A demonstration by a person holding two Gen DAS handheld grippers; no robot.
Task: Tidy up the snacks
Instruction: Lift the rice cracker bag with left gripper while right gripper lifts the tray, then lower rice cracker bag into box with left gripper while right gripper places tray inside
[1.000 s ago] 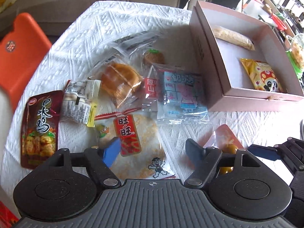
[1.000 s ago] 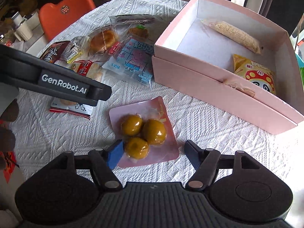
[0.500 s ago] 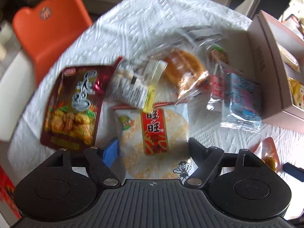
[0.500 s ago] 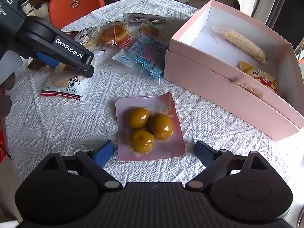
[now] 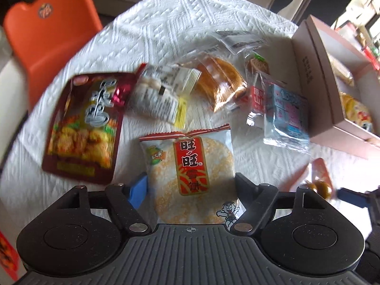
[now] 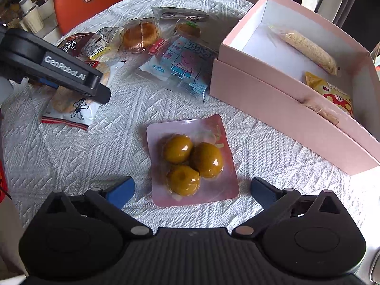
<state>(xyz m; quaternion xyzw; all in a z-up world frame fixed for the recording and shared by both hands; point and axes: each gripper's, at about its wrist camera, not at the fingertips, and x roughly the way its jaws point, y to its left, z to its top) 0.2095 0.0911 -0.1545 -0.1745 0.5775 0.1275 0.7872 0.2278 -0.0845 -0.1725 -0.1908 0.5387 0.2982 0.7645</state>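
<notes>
My left gripper (image 5: 190,185) is open, its fingers on either side of a rice cracker packet (image 5: 190,168) lying on the white cloth. The left gripper (image 6: 54,68) also shows in the right wrist view, above that packet (image 6: 68,109). My right gripper (image 6: 192,190) is open, straddling a pink pack of three yellow-green fruits (image 6: 190,159). An open pink box (image 6: 285,102) at the right holds a long cereal bar (image 6: 308,49) and a yellow mushroom packet (image 6: 332,95).
More snacks lie in a cluster: a dark red chicken packet (image 5: 85,128), a clear wrapped sweet (image 5: 161,95), a wrapped cake (image 5: 218,83), a blue pig-print packet (image 6: 187,66). An orange chair (image 5: 47,35) stands past the table's far left edge. Cups (image 6: 30,14) stand beyond.
My left gripper has swung left and now straddles the rice cracker packet. My right gripper has drawn back a little from the fruit pack and opened wider.
</notes>
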